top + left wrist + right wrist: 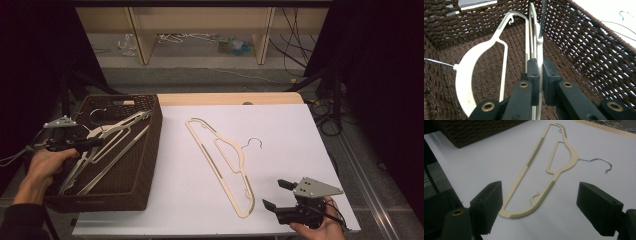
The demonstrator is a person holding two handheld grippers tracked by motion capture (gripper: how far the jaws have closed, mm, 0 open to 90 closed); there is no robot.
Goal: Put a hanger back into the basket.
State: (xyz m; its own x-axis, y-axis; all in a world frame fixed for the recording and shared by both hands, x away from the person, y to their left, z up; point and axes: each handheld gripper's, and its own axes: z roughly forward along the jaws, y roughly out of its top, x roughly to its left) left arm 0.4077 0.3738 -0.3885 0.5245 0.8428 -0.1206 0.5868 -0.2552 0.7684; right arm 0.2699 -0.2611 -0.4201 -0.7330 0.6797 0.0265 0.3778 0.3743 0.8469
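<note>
A dark woven basket (152, 145) sits at the table's left and holds cream plastic hangers (120, 131). My left gripper (100, 142) reaches into it from the left. In the left gripper view, that gripper (541, 67) is shut on the thin edge of one cream hanger (539, 45), which stands on edge and runs away from the jaws. A second hanger (466, 72) lies flat on the basket floor beside it. Another cream hanger (220, 160) with a metal hook lies flat on the white sheet. My right gripper (276, 194) is open just right of that hanger's near end (534, 157), with nothing between its jaws (542, 203).
The white sheet (280, 130) covers the table right of the basket. The basket wall (586, 50) rises close on the right of my left gripper. Wooden shelf legs and loose cables stand on the floor beyond the table's far edge.
</note>
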